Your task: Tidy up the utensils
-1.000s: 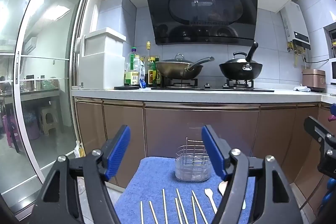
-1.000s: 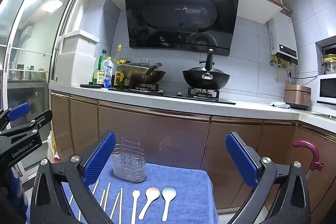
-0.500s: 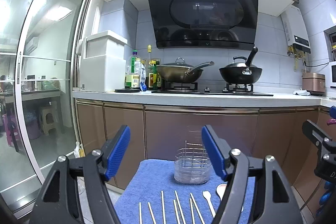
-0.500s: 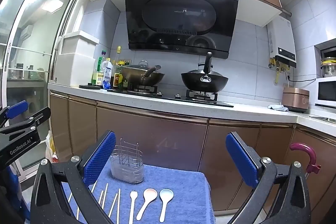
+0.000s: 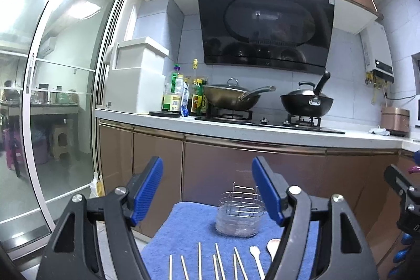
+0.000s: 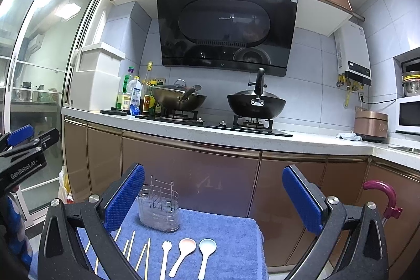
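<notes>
Both grippers, left (image 5: 207, 190) and right (image 6: 213, 198), were spread wide, holding nothing. Wire utensil holder (image 6: 158, 206) stood on blue towel (image 6: 225, 230); chopsticks (image 6: 131, 246), fork (image 6: 164, 256) and two spoons (image 6: 194, 253) lay just in front of holder.

The black speckled plastic left gripper (image 5: 207, 188) fills the lower frame, with ribbed blue rubber pads (image 5: 147, 190) and silver screws. The matching black right gripper (image 6: 213, 197) has blue pads too. White "GenRobot.AI" lettering marks the gripper body at that view's left edge.
</notes>
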Tool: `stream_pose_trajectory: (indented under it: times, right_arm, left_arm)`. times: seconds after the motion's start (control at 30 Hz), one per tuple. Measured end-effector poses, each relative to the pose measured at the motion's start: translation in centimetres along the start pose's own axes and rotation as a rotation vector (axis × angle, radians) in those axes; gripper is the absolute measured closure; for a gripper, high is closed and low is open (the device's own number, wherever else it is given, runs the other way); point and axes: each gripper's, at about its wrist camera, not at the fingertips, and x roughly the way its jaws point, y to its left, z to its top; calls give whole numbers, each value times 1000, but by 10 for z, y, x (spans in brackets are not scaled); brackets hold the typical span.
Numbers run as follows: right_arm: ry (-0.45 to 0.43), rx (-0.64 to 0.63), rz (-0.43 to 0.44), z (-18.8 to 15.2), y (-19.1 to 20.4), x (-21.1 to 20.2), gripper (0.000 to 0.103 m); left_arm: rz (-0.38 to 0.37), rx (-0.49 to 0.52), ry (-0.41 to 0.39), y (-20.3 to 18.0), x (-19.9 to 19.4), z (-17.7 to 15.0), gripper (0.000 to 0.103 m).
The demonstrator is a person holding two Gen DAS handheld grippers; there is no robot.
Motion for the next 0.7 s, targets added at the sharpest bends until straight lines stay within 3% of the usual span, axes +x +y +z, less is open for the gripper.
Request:
stream_pose_trajectory:
  times: [0.3,0.7]
  right_arm:
    - [18,-1,2,-2,-1,4,0]
    - [25,-4,-1,-7,3,20,0]
  left_arm:
    - [23,-31,-16,8,1,3,27]
    - [36,-13,30,11,18,-3,27]
